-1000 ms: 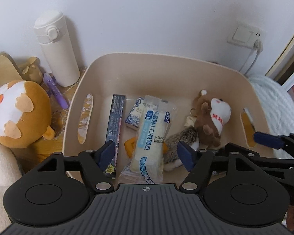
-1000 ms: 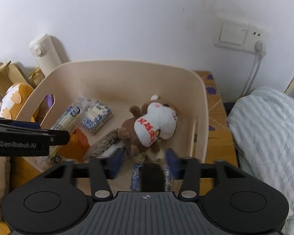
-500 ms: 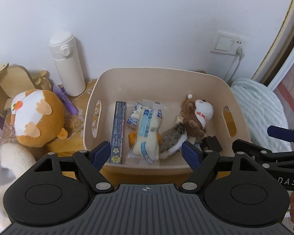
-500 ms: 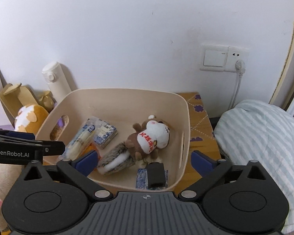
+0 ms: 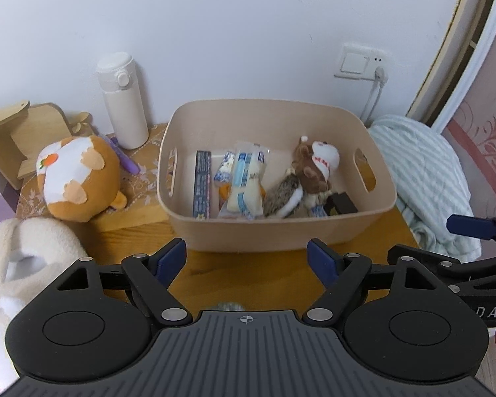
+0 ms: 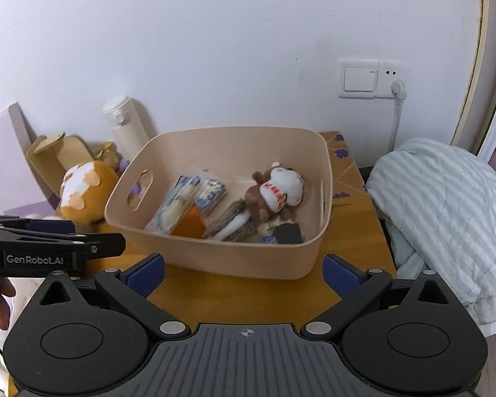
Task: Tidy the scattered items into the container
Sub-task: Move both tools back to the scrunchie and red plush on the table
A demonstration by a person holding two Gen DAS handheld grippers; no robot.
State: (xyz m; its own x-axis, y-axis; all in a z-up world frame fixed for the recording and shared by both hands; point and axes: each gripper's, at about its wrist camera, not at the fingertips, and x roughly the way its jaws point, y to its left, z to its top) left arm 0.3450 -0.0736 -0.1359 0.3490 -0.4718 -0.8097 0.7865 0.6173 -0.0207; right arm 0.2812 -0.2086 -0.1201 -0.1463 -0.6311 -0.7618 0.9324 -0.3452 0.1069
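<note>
1. Now both grippers are hovering over the near edge of the wooden bench, short of the beige container, and neither is touching anything.
2. The left gripper is showing its jaws standing wide with nothing between them; they have just been opening a little further.
3. The right gripper is likewise showing its jaws spread wide and empty; they have just been opening from a narrower gap.
4. The container is sitting on the bench against the white wall, with an oval handle cut-out in each end wall.
5. Inside it, a long dark blue box is lying along the left side, a clear-wrapped snack packet is lying next to it, and a small blue-and-white carton is tucked between the two.
6. An orange block is lying partly under the packet.
7. A brown monkey plush in a white shirt is lying towards the right end, with a grey furry toy just beside it and a small black box at the front right corner.
8. Outside the container, an orange-and-white plush is resting on the bench to its left, near a white flask standing upright by the wall and a purple pen lying between them.
9. A striped blanket is bunching up to the right of the bench.
</note>
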